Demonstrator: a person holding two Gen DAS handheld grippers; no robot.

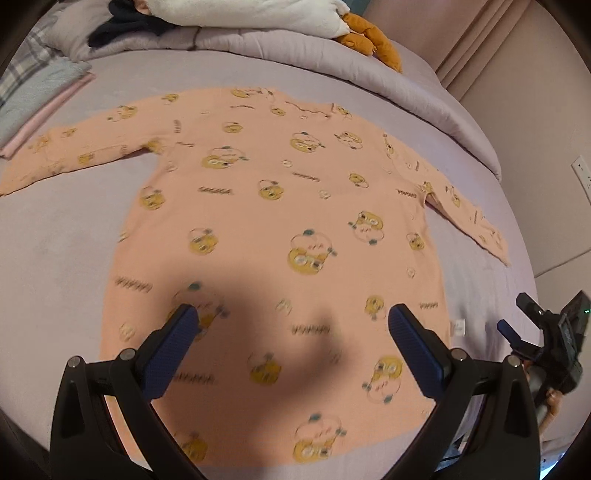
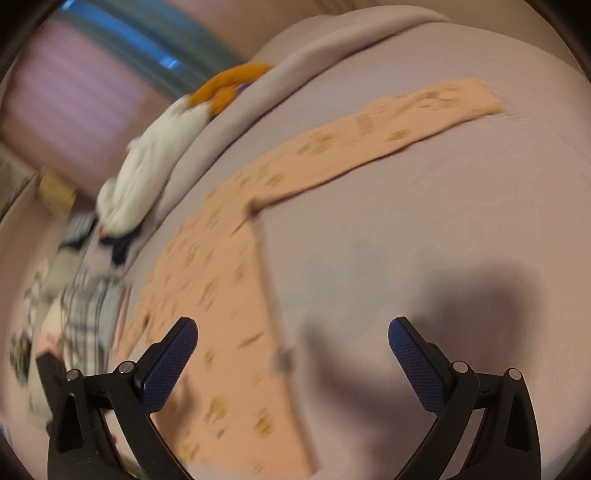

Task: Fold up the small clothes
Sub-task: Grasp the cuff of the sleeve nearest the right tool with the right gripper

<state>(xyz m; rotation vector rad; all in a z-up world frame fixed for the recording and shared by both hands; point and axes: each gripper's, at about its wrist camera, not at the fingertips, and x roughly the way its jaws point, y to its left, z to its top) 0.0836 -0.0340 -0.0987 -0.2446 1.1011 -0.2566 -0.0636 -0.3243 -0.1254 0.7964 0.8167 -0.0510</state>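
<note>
A: What fills the scene?

B: A lavender bed, with open sheet on the near left and the right. On it lies a peach long-sleeved shirt printed with yellow cartoon faces, spread flat, collar at the far end, both sleeves stretched out to the sides.

A: Anything cut off?

B: The shirt's near hem runs under the left gripper, so that edge is partly hidden. A dark shadow also covers the lower middle of the shirt, and the print there is blurred.

A: And along the far edge?

B: A rolled quilt, a white plush toy with orange feet on top, and folded clothes at the far left, just beside the left sleeve's cuff.

A: The grippers?

B: The left gripper hangs above the shirt's lower half, fingers spread wide, holding nothing. The right gripper is spread wide too, above the shirt's right side seam and bare sheet. Its view is smeared, so I think it is off the cloth, but I cannot be sure.
</note>
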